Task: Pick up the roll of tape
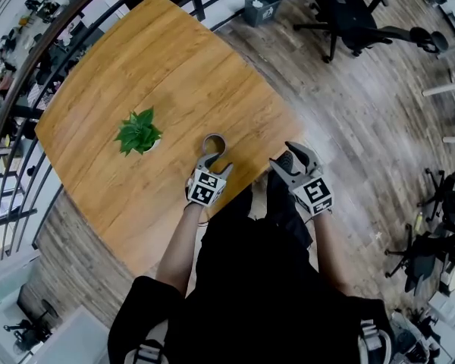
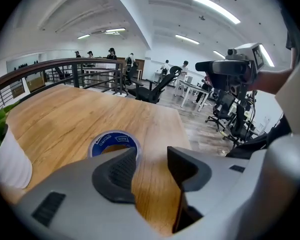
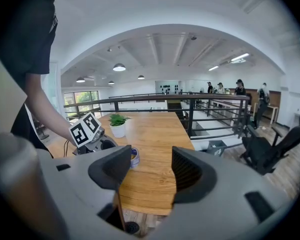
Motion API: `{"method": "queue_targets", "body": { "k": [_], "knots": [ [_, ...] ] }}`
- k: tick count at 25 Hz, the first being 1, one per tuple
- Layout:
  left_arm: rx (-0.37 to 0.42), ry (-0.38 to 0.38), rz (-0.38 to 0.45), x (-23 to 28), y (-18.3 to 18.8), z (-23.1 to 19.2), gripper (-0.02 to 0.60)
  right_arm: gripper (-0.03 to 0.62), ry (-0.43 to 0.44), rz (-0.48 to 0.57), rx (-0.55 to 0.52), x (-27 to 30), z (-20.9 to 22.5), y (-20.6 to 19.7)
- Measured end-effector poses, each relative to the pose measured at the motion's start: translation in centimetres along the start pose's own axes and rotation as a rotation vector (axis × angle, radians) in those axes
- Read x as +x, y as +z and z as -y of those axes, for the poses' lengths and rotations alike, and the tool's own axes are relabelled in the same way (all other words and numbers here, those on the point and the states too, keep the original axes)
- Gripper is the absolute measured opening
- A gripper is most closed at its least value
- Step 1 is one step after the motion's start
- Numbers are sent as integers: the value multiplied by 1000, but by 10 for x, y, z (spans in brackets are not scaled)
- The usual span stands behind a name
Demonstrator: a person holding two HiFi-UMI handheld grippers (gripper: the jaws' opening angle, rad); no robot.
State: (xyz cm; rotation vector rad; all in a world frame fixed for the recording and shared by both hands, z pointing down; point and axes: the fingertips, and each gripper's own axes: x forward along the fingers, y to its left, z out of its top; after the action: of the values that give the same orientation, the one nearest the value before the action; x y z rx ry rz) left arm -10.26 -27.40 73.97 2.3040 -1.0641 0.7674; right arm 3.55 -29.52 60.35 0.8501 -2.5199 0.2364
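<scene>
Left gripper (image 2: 152, 158) with 2 jaws apart and empty, roll of tape (image 2: 112, 138) flat on table (image 2: 65, 109) just ahead of left jaw tip, right gripper (image 3: 151, 165) jaws apart, nothing between.

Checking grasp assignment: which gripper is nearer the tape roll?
Left. The left gripper is right at the roll of tape, jaws open; the right gripper hovers apart to its right, at the table edge.
</scene>
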Motion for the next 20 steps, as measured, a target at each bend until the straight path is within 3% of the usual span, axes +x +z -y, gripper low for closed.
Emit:
{"method": "queue_targets", "body": {
  "k": [5, 11, 20],
  "knots": [
    [5, 16, -21, 7, -4, -4, 221, 267, -21, -52, 7, -11, 2, -9],
    [42, 25, -75, 23, -9, -12, 216, 265, -47, -25, 18, -15, 7, -14],
    [158, 88, -150, 35, -16, -22, 86, 262, -53, -39, 21, -18, 6, -20]
  ]
}}
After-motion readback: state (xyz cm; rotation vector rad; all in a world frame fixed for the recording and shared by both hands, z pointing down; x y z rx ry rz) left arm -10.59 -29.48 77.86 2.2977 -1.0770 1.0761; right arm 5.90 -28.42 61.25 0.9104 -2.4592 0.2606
